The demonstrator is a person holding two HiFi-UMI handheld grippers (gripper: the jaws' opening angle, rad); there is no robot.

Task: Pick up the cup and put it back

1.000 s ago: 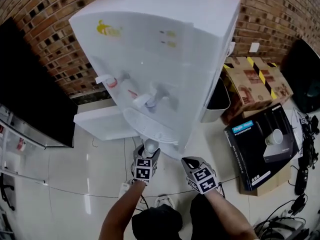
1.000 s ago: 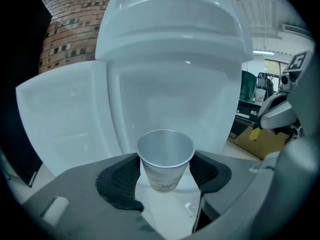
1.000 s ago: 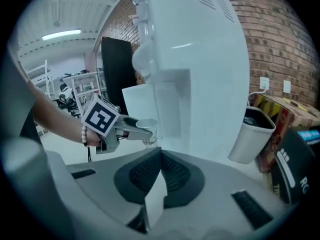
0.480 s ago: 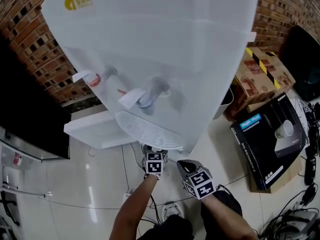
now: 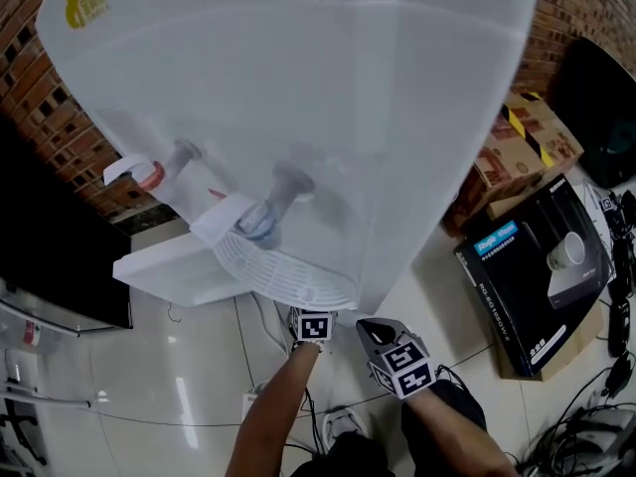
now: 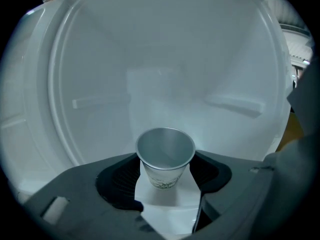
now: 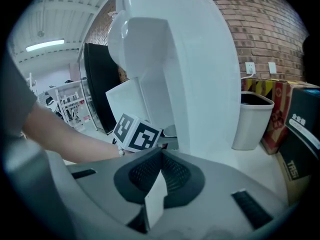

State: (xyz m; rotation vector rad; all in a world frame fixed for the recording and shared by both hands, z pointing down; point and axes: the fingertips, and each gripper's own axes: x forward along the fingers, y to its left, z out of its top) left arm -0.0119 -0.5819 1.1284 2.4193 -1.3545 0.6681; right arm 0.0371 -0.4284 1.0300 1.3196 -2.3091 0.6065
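- The left gripper (image 6: pixel 165 176) grips the cup (image 6: pixel 165 151) between its jaws, one pad against each side.
- The cup stands upright, its mouth above the pads.
- Past the jaws is the pale hollow inside the water dispenser (image 6: pixel 165 59).
- The right gripper (image 7: pixel 160 154) has its jaws closed together, nothing between them; the dispenser's side stands ahead of them.
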